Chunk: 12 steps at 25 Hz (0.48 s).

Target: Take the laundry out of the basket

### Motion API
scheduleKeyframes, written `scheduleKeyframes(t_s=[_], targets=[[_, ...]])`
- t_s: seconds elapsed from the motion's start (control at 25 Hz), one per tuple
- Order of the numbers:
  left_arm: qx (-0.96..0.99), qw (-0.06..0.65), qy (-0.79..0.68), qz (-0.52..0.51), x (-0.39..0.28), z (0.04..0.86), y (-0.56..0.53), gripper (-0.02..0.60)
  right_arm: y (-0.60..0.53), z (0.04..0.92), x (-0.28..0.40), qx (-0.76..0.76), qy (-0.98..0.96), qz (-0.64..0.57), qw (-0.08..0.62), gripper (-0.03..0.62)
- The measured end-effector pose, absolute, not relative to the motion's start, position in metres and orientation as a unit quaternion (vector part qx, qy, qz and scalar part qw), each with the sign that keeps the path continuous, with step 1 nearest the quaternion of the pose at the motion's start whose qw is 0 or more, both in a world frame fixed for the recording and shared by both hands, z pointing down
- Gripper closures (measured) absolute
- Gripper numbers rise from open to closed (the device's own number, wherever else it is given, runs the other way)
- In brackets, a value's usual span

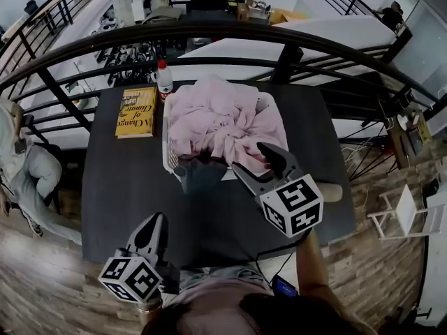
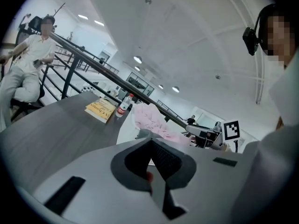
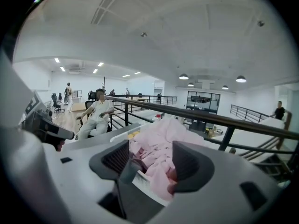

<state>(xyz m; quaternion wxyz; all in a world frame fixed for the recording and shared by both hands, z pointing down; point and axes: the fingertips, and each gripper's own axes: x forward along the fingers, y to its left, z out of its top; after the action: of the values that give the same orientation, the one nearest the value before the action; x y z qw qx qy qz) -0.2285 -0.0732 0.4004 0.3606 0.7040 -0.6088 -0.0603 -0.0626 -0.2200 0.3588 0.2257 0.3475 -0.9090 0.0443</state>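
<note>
Atop the basket (image 1: 167, 135) — laundry (image 1: 223, 121) heaped along its length.

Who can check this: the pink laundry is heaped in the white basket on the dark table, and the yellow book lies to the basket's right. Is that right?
No. The head view shows the yellow book lying to the left of the white basket, not its right. The pink laundry is indeed heaped in that basket on the dark table.

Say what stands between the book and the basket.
A red-capped bottle stands between the book and the basket, at their far ends. The head view shows it best.
</note>
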Motion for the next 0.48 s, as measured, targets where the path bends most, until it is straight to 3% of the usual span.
scheduleKeyframes(t_s=[0.48], targets=[[0.702,0.38,-0.601,-0.051,-0.287,0.414,-0.089,0.584,-0.279,0.383,-0.093,0.329,-0.89,0.076,0.306,0.256]])
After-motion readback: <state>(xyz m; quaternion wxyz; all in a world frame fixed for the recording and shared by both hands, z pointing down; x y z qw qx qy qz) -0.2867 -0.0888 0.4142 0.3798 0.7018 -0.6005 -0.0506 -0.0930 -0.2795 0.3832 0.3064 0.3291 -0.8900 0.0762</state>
